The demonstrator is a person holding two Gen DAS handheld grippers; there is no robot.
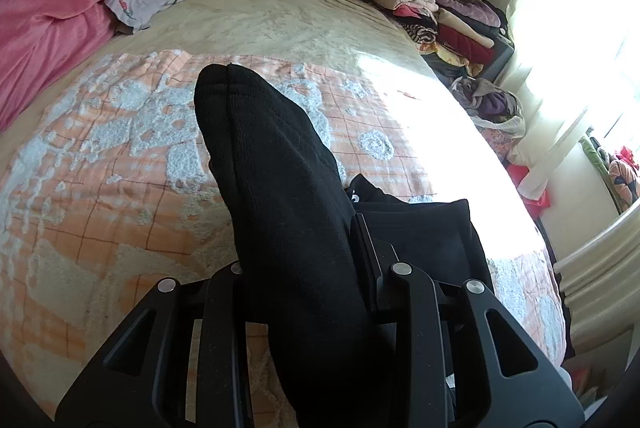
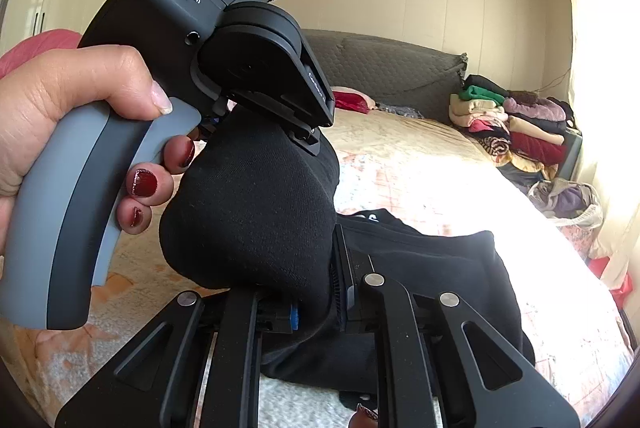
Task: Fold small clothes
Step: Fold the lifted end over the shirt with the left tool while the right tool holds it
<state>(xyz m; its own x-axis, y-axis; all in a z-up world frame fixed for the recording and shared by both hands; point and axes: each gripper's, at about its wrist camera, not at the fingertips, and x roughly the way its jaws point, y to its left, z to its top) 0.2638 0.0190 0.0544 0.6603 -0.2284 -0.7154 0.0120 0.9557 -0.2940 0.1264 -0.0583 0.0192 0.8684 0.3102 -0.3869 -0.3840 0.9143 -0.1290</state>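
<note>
Sock position: black sock [image 1: 276,195] raised above the bed [image 1: 120,187]; long axis runs forward from the left hand-held gripper [image 1: 304,268], toe end farthest away and clear of the bedspread

Left hand-held gripper: fingers pressed together on the sock's near portion; cloth fills the gap between them; the right finger [image 1: 368,248] shows beside the cloth, the left one is hidden

Right hand-held gripper: right hand-held gripper [image 2: 316,292] pinching a bunched black fold of the same sock [image 2: 256,220], as far as can be judged; jaws close about the cloth, with the pad [image 2: 344,284] against its side

Left hand: left hand [image 2: 60,131] wrapped round the grey handle of the other unit, which sits directly above the bulge in the right wrist view

Second garment: black piece [image 2: 432,268] with small white lettering lying flat on the bed just beyond and right of both grippers; whether it touches the held sock cannot be told

Deciding relation: both grippers hold the sock at points very near each other; the free length extends away from the left gripper; the left is judged nearer the toe end

Task stage: folding judged to be mid-way; the sock is not yet laid down

Surroundings: stacked clothes [image 1: 440,11] at the far right corner of the bed; pink blanket [image 1: 44,39] at the far left
</note>
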